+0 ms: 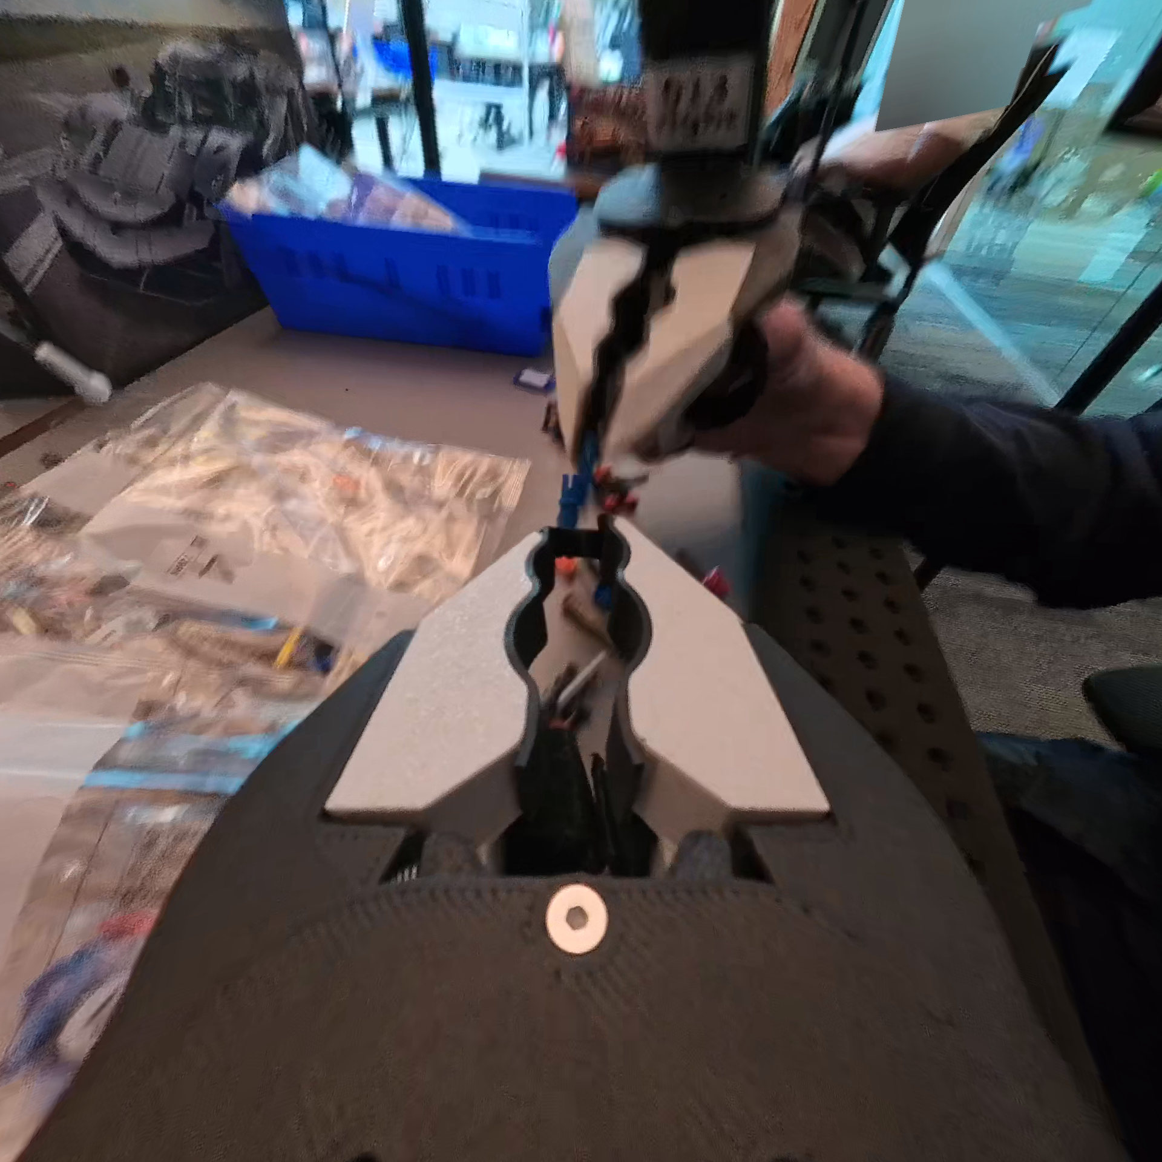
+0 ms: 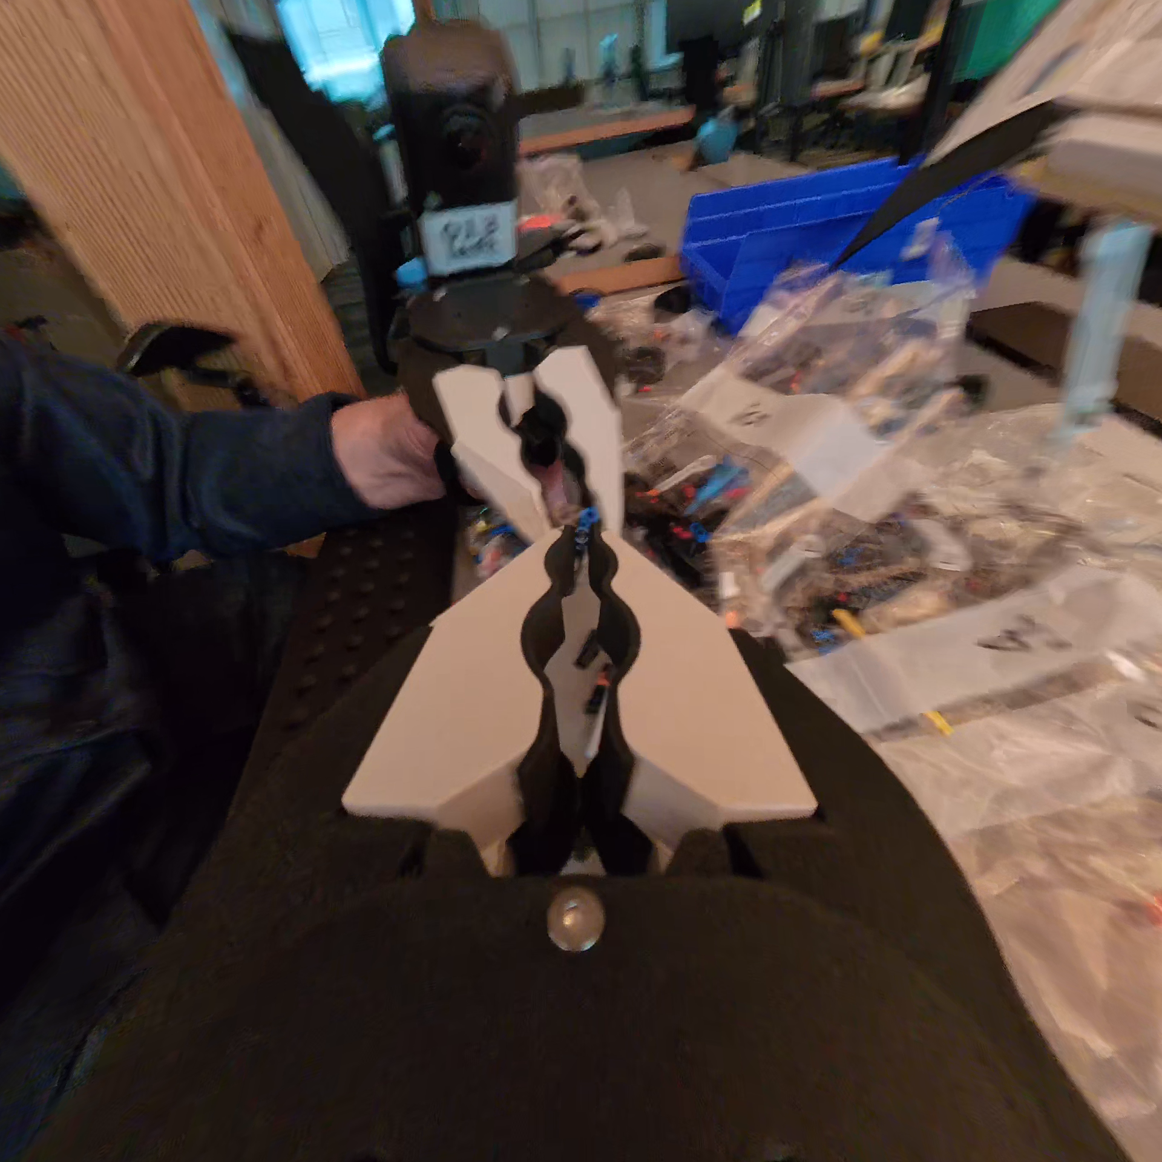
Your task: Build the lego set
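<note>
Grey tabletop (image 1: 352,371) strewn with clear bags of lego pieces (image 1: 302,497), a blue bin (image 1: 402,276) behind them. Just right of the bags, the left gripper (image 1: 580,534) clamps a small black piece (image 1: 575,542), while the right gripper (image 1: 597,456) pinches a blue pin (image 1: 575,497), tip to tip. Blur hides whether pin and piece touch.

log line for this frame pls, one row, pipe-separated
phase: joining parts in the air | left gripper: shut on black piece | right gripper: shut on blue pin | tips nearly meeting | parts bags on table
</note>
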`<state>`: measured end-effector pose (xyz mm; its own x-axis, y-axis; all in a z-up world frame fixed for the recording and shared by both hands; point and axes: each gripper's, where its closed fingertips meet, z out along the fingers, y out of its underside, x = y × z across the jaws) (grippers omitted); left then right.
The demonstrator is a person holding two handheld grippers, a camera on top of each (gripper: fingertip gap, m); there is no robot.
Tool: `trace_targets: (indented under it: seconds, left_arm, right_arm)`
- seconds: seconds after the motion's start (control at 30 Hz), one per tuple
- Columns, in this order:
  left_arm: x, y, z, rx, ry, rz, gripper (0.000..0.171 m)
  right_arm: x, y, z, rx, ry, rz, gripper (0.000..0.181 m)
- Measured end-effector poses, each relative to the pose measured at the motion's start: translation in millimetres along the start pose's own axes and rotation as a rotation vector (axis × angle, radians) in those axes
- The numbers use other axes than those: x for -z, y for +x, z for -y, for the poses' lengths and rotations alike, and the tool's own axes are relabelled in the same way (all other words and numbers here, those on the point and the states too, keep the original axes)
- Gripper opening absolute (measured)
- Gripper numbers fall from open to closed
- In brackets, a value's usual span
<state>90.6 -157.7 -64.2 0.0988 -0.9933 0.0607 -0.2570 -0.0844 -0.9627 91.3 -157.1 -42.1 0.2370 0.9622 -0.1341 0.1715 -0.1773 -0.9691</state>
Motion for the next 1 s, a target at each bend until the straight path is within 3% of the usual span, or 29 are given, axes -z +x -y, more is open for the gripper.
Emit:
trace_targets:
  seconds: [0.03, 0.1, 0.23, 0.33, 0.53, 0.63, 0.83, 1.0]
  left_arm:
    - [7, -10, -8, -0.001, -0.032, 0.037, 0.014]
    - [26, -19, 6, 0.076, 0.084, 0.040, 0.014]
    - [11, -17, -3, 0.027, 0.004, 0.056, 0.014]
    - [2, -16, -16, -0.062, -0.090, 0.106, 0.014]
    - [-1, -25, -34, -0.074, -0.191, 0.151, 0.015]
    - [-5, -24, -43, -0.081, -0.239, 0.147, 0.015]
    - [-9, -19, -45, -0.099, -0.254, 0.129, 0.015]
    - [-15, -12, -44, -0.133, -0.264, 0.114, 0.015]
  right_arm:
    - [18, 11, 13, -0.036, 0.092, -0.033, 0.002]
    - [53, 20, 34, -0.109, 0.250, -0.028, 0.001]
    - [12, 14, -1, -0.071, 0.023, -0.027, 0.002]
    - [9, 20, -10, -0.008, -0.035, -0.093, 0.001]
    - [-9, 29, -74, -0.074, -0.368, -0.105, 0.002]
    - [-13, 32, -88, -0.068, -0.434, -0.121, 0.010]
    - [-14, 24, -53, -0.029, -0.257, -0.084, 0.016]
    - [-22, 15, -47, -0.006, -0.223, -0.049, 0.014]
